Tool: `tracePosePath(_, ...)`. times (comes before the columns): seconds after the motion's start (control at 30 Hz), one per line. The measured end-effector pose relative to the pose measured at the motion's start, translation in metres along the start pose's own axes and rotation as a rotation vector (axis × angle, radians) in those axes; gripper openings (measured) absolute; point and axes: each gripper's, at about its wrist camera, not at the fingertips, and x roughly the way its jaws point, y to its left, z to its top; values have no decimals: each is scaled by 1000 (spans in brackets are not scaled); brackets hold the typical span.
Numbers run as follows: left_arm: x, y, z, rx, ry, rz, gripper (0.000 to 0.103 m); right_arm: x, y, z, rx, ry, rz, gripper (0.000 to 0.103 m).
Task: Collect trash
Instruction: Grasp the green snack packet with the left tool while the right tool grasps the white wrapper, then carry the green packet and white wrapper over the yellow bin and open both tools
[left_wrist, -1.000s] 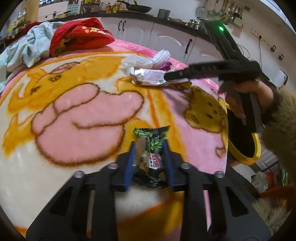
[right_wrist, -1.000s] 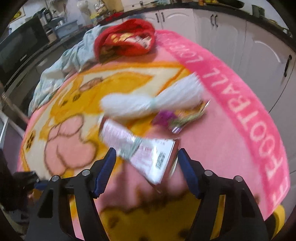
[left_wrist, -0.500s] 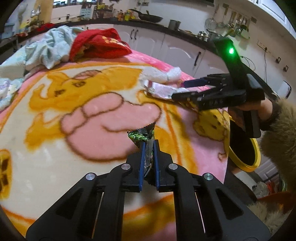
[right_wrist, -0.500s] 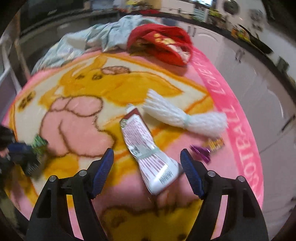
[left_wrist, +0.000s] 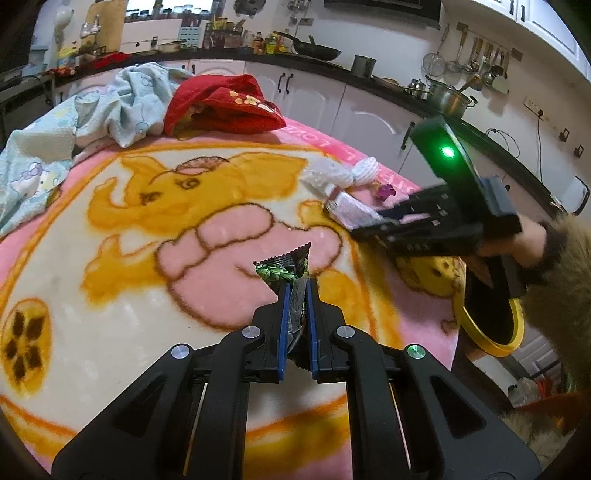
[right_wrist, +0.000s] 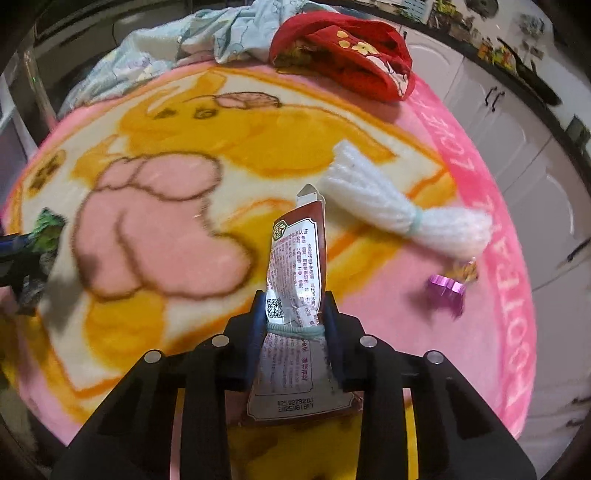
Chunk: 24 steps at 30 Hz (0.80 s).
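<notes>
Grabbing litter off the blanket with both grippers, one piece each.
Left wrist view: left gripper (left_wrist: 296, 295) is clamped tight on the green wrapper (left_wrist: 283, 268), raised clear of the blanket (left_wrist: 110, 332) for carrying away. Right wrist view: right gripper (right_wrist: 294, 314) is closing, jaws pinching the printed packet (right_wrist: 295, 266) at its band; purple wrapper (right_wrist: 446, 287) waits nearby.
</notes>
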Motion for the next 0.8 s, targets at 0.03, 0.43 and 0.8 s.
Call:
tracePosePath(0.03, -2, -1, 1, 0, -4, 3, 4, -3, 4, -5, 13, -9, 15, 29)
tracePosePath(0.43, -23, -21, 14, 23, -63, 18, 4, -60, 33, -48, 102, -157, 120, 29)
tracePosePath(0.8, -30, -54, 27, 62, -104, 3, 4, -111, 15, -87, 193, -245, 82, 29)
